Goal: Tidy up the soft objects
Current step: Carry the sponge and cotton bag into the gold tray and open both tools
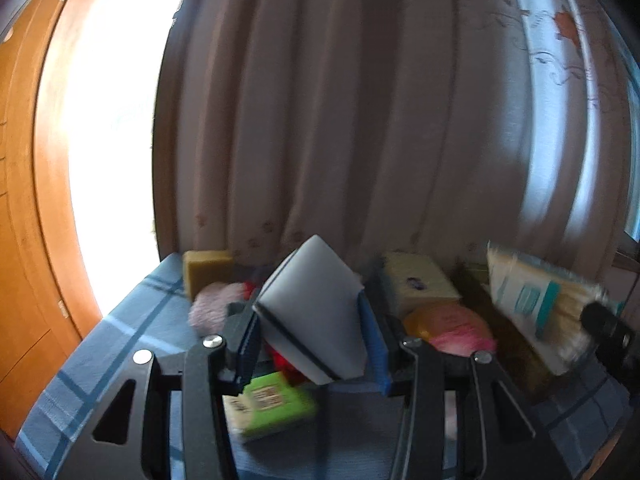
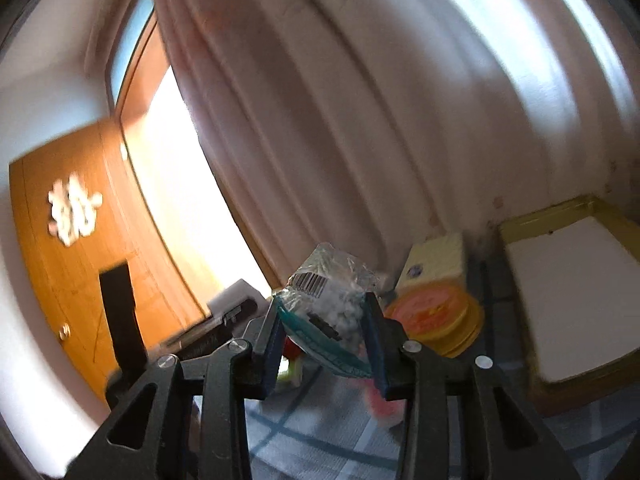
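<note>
My left gripper (image 1: 312,320) is shut on a white sponge block (image 1: 316,284) with a dark bottom layer, held tilted above the table between the blue pads. Under it lie a green packaged sponge (image 1: 272,404), something red (image 1: 284,360) and a pink fluffy item (image 1: 216,304). My right gripper (image 2: 324,312) is shut on a clear plastic bag (image 2: 332,280) with a teal label and a barcode, holding white fluffy pieces. From the left wrist, that bag (image 1: 536,300) appears at the right. From the right wrist, the white block (image 2: 236,292) is at the left.
A blue plaid cloth (image 1: 132,320) covers the table. A yellow sponge (image 1: 206,268), a pale yellow pack (image 2: 436,256) and an orange-and-yellow round item (image 2: 436,312) sit at the back. A yellow box with white lining (image 2: 560,210) stands at the right. Curtain behind, wooden door (image 2: 60,248) left.
</note>
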The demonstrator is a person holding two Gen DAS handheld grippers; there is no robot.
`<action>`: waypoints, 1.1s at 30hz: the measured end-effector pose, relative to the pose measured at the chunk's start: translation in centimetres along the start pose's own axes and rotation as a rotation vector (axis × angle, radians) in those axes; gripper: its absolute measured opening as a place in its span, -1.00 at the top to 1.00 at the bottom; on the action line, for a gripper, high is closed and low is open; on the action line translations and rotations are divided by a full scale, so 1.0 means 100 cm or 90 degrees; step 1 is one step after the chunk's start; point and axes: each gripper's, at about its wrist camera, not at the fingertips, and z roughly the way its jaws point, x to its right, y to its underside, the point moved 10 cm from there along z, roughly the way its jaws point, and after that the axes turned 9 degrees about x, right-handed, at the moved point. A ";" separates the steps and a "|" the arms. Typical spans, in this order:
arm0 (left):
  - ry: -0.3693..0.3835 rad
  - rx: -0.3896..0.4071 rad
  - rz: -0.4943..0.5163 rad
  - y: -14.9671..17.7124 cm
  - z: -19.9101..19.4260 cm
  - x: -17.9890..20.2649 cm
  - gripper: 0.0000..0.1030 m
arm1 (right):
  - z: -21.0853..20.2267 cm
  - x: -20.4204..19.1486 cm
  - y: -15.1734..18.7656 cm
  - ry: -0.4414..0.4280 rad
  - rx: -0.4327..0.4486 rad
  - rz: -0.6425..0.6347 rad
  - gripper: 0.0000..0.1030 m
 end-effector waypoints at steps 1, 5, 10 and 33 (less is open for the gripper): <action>0.005 0.004 0.011 -0.002 0.000 0.009 0.13 | -0.005 0.004 -0.006 0.001 0.005 0.004 0.25; 0.032 0.014 0.019 -0.009 0.000 0.037 0.12 | -0.023 0.030 -0.028 0.057 0.044 -0.010 0.25; 0.073 0.021 0.035 -0.012 0.005 0.082 0.12 | -0.044 0.081 -0.052 0.160 0.074 -0.059 0.25; 0.226 -0.090 0.067 0.049 0.072 0.295 0.12 | -0.049 0.246 -0.057 0.379 -0.037 -0.124 0.24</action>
